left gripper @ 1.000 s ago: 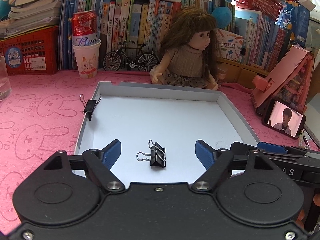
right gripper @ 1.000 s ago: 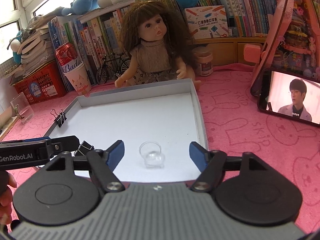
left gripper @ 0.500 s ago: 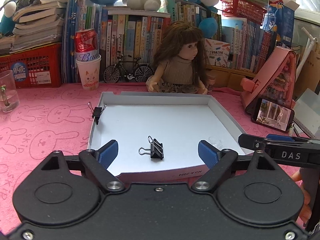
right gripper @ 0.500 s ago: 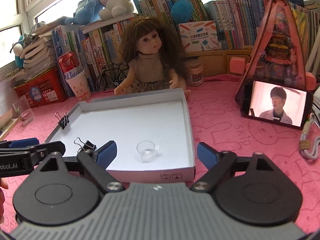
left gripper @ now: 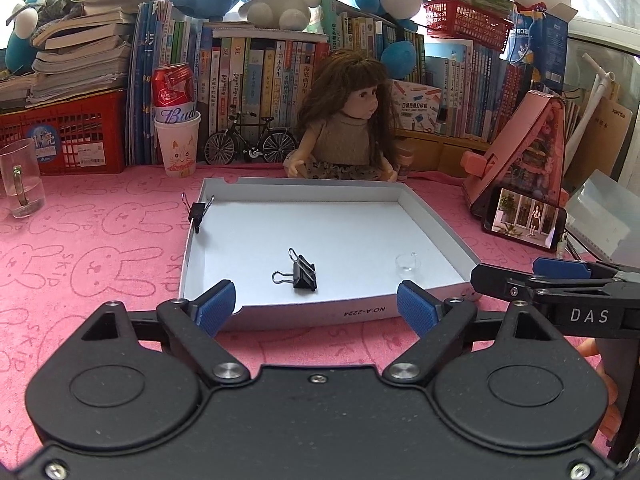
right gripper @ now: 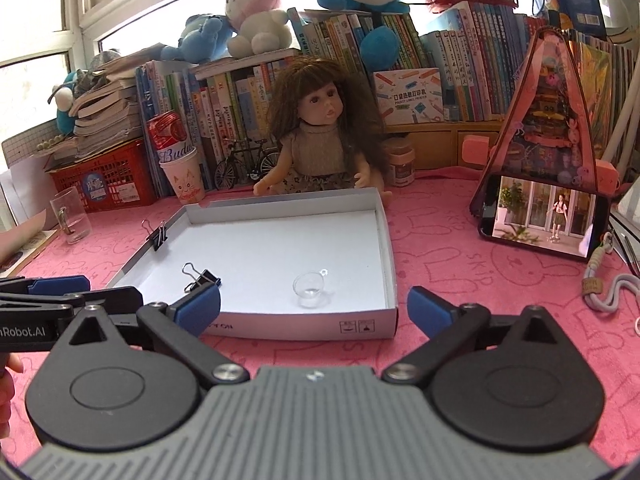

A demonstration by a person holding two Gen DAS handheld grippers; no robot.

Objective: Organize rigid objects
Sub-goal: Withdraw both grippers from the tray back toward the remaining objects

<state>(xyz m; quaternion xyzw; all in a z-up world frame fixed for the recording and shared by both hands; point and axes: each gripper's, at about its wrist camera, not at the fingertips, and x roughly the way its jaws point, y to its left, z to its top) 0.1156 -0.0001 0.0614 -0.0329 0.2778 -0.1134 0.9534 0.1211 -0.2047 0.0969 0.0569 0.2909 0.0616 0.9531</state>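
A shallow white box lid (left gripper: 320, 312) (right gripper: 280, 324) lies on the pink cloth. Inside it rest a black binder clip (left gripper: 304, 276) (right gripper: 204, 278) and a small clear plastic cup (left gripper: 407, 266) (right gripper: 310, 286). A second black clip (left gripper: 197, 212) (right gripper: 157, 236) is pinched on the lid's left wall. My left gripper (left gripper: 316, 310) hangs open just before the lid's near wall, nothing between its blue pads. My right gripper (right gripper: 314, 312), to its right, is opening wider, also empty and short of the lid.
A doll (left gripper: 348, 136) sits behind the lid, in front of rows of books. A paper cup holding a red can (left gripper: 176, 136), a glass mug (left gripper: 20, 180), a red crate (left gripper: 64, 136), a propped phone (left gripper: 524, 220) and a pink stand (left gripper: 528, 152) ring the lid.
Both grippers have drawn back from over the lid to in front of its near wall. The right jaws have spread wider. The clip and the clear cup lie where they were.
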